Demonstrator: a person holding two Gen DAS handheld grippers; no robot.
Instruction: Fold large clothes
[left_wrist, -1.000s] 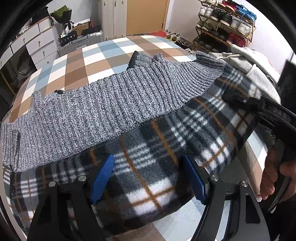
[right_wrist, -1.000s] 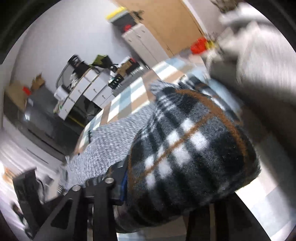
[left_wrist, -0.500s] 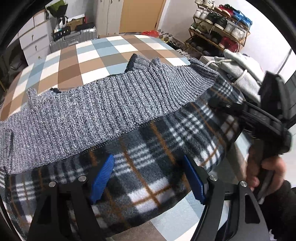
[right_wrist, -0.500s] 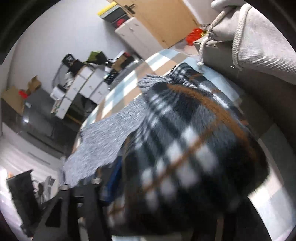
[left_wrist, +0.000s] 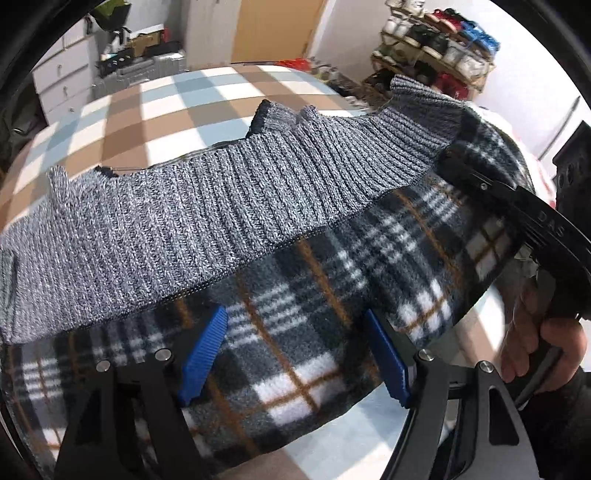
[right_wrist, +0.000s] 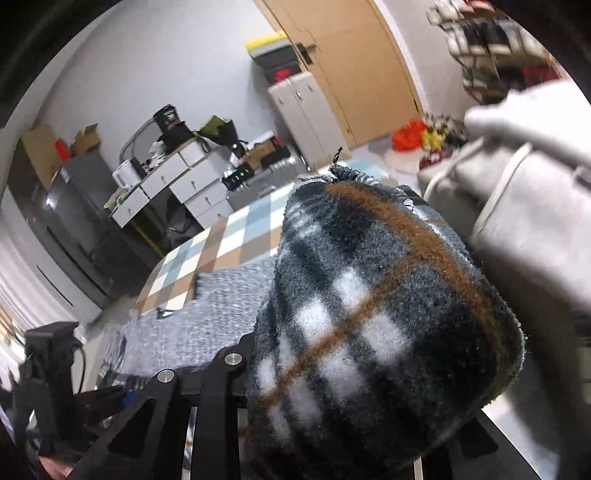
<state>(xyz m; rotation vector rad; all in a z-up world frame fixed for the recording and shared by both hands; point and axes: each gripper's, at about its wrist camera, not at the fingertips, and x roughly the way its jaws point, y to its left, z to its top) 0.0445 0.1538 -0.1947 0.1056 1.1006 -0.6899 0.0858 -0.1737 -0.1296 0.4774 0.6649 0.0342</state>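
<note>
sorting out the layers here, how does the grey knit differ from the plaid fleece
The grey knit is ribbed, plain speckled grey; the plaid fleece is fuzzy, with dark, white and orange checks. The knit lies on the far side over the checked cover; the fleece bulges up nearest both cameras. The left gripper stands open around the fleece, not the knit. They meet along one seam, apparently one garment.

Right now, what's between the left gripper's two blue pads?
In the left wrist view, the plaid fleece lining of the garment fills the gap of the left gripper; its grey knit side lies beyond.
</note>
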